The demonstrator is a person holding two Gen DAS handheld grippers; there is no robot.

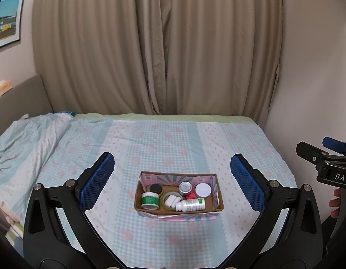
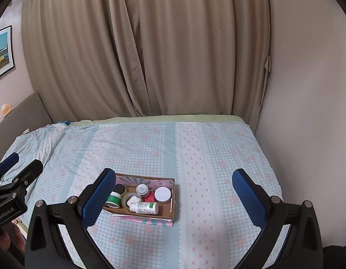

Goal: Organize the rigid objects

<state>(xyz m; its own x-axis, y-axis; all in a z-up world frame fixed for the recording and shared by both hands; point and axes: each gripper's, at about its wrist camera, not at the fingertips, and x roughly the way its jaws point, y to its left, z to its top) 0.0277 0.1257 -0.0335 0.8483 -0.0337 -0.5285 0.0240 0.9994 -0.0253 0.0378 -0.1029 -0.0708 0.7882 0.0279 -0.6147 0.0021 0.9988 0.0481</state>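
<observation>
Left gripper wide open above box; right gripper likewise.

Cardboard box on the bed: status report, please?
Left gripper open, empty. Right gripper open, empty. Cardboard box on bedsheet, holding jars and a white bottle lying flat. Nothing in the way.

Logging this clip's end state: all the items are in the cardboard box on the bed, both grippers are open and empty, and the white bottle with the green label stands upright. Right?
Not quite. The white bottle lies on its side along the near wall of the cardboard box, as the left wrist view shows. The rest holds: the items sit in the box on the bed, and the left gripper and right gripper are open and empty.
</observation>
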